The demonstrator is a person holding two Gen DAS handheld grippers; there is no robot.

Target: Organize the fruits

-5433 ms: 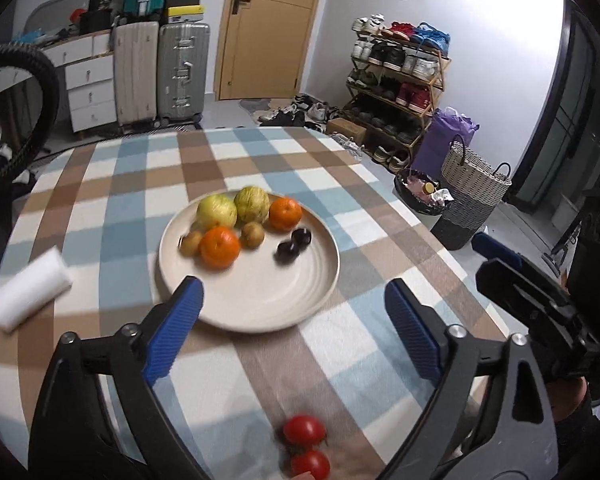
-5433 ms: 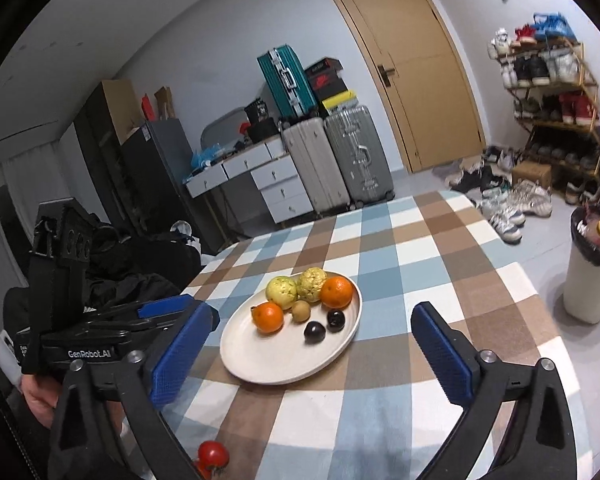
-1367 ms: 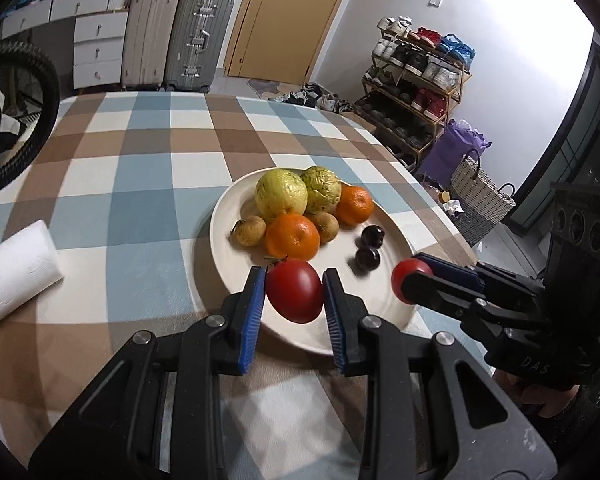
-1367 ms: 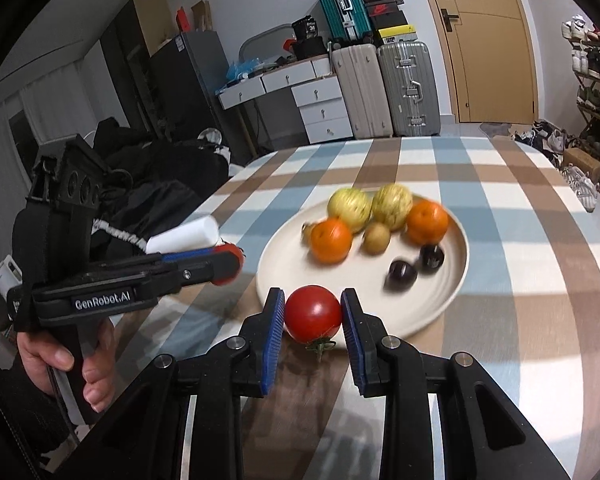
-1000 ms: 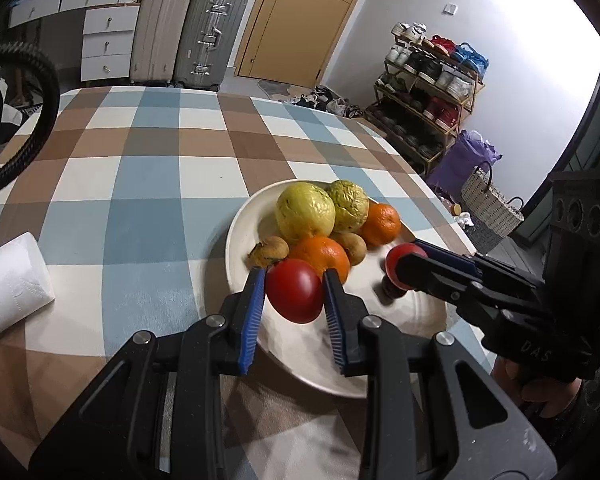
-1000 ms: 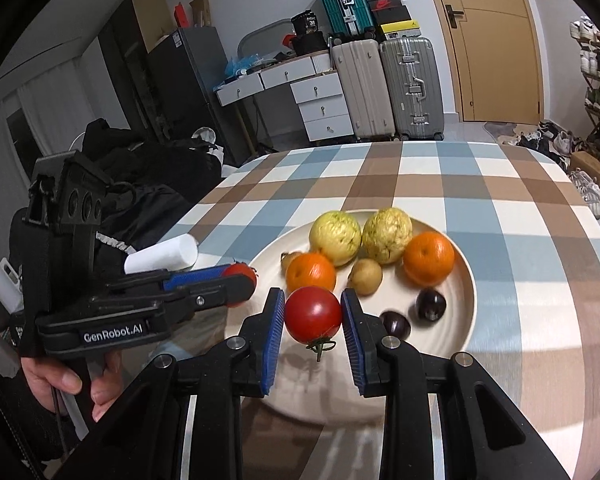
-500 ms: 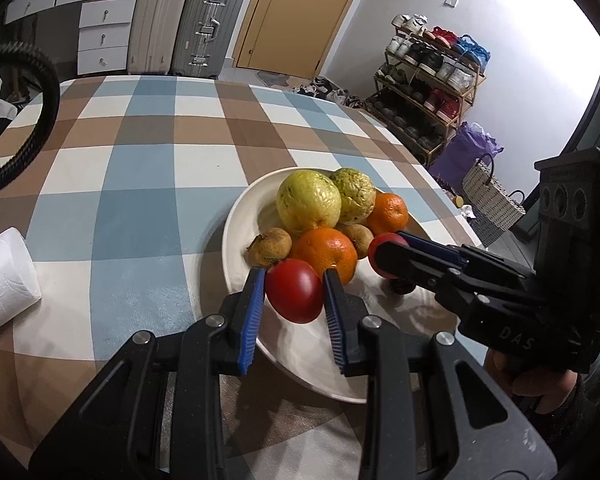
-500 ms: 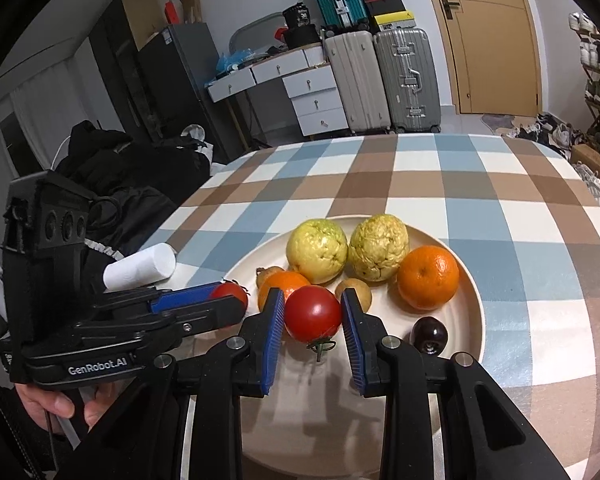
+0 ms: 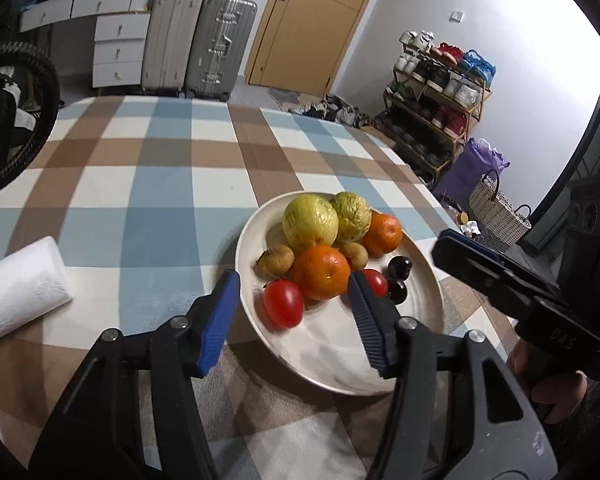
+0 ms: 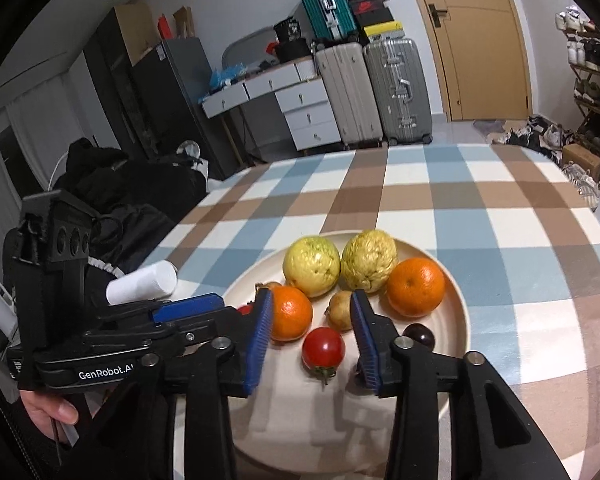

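Your left gripper (image 9: 292,312) has just been spreading; its ribbed blue pads stand clear of the glossy oval tomato (image 9: 283,302) lying inside the near rim of the plate (image 9: 340,376). Your right gripper (image 10: 310,340) has likewise just been parting, apart from the round, stemmed tomato (image 10: 323,347) resting on the plate's smooth cream glaze. Behind both tomatoes sit dimpled oranges (image 10: 416,286), then two bumpy yellow-green guavas (image 9: 310,222). Around the plate, the checked cloth covers the desk (image 9: 152,184).
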